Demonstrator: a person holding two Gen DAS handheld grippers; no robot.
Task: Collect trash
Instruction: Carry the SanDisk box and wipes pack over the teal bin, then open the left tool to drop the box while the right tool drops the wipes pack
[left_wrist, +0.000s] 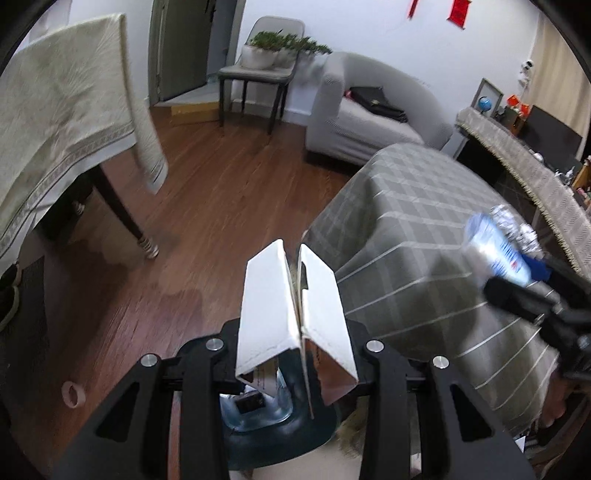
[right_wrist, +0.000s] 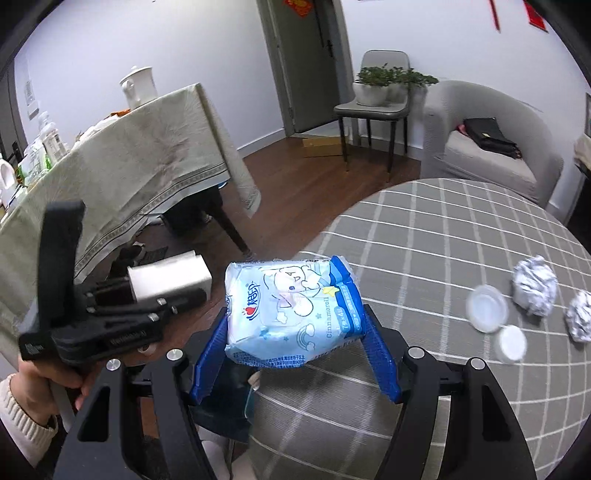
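Observation:
My right gripper (right_wrist: 291, 295) has blue fingers and is shut on a light blue tissue pack (right_wrist: 291, 310), held above the near edge of the round plaid table (right_wrist: 424, 236). The pack also shows in the left wrist view (left_wrist: 498, 247). My left gripper (left_wrist: 293, 251) has white fingers pressed together with nothing between them, over the wood floor left of the table; in the right wrist view it (right_wrist: 195, 273) sits left of the pack. Two foil balls (right_wrist: 533, 286) (right_wrist: 580, 319) and two white plastic lids (right_wrist: 487, 308) (right_wrist: 511, 343) lie on the table at right.
A dark bin with a liner (left_wrist: 273, 421) sits below the left gripper. A cloth-covered dining table (right_wrist: 122, 177) stands at left, a chair with potted plants (right_wrist: 376, 92) and a grey armchair (right_wrist: 491, 147) at the back. A tape ring (left_wrist: 73, 393) lies on the floor.

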